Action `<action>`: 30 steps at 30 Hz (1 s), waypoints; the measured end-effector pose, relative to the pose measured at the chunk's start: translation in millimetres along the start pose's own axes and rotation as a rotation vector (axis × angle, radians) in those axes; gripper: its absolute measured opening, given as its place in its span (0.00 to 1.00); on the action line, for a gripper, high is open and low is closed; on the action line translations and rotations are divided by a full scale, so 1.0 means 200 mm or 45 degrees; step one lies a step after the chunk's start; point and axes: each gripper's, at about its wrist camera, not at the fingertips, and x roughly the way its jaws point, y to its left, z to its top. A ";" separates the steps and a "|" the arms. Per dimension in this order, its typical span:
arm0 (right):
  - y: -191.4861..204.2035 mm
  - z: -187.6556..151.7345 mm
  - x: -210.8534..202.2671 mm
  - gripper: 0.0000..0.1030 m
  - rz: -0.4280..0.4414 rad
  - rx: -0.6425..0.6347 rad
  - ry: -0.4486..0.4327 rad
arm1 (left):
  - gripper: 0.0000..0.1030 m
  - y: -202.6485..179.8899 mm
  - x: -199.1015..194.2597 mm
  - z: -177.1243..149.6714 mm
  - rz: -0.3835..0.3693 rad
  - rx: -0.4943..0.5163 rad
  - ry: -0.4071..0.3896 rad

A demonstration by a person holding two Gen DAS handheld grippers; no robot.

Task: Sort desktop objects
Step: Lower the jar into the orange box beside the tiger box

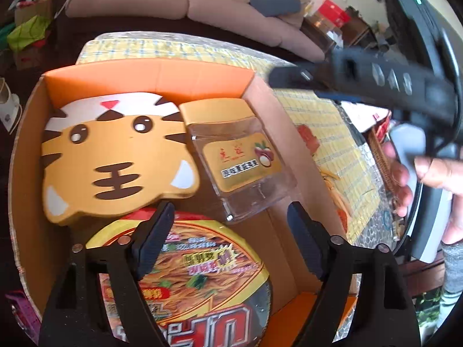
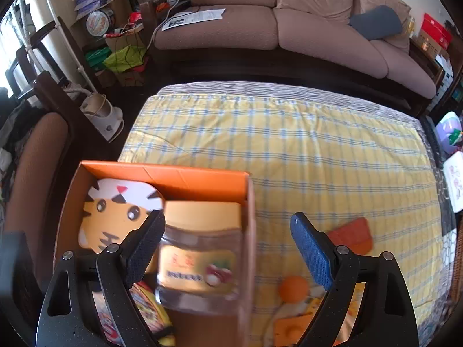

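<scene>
- Landmark: the orange cardboard box [image 1: 150, 72], standing at the near left corner of the table [image 2: 289, 144], which wears a yellow checked cloth.
- Inside the box: a tiger-face board [image 1: 115, 156] against the far wall; a clear jar with a yellow lid [image 1: 240, 156] to its right, lying on its side, long axis running from far wall to near; an instant noodle bowl [image 1: 188, 266] at the near end.
- Left gripper [image 1: 228, 237]: jaws apart, empty, poised above the noodle bowl and inside the box walls.
- Right gripper [image 2: 228, 248]: jaws apart, empty, straddling the box's right wall.
- Unsorted items lie outside the box, to its right: an orange ball [image 2: 293, 289] and a flat orange piece [image 2: 351, 235]. The right gripper is judged the nearer.
- Room: a pink-brown sofa [image 2: 289, 29] beyond the table; clutter on the floor at left.
</scene>
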 end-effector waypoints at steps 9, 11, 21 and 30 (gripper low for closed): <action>0.03 -0.24 -0.09 0.41 -0.078 -0.303 0.016 | 0.79 0.04 -0.14 -0.07 0.099 0.049 0.023; 0.07 -0.30 -0.07 0.38 -0.089 -0.393 0.070 | 0.79 0.03 -0.15 -0.09 0.115 0.061 0.029; 0.16 -0.47 0.12 0.77 -0.216 -0.518 0.241 | 0.79 -0.03 -0.12 -0.16 0.114 0.099 0.065; 0.00 -0.42 0.25 0.77 0.006 -0.072 0.274 | 0.79 -0.04 -0.09 -0.19 0.112 0.103 0.087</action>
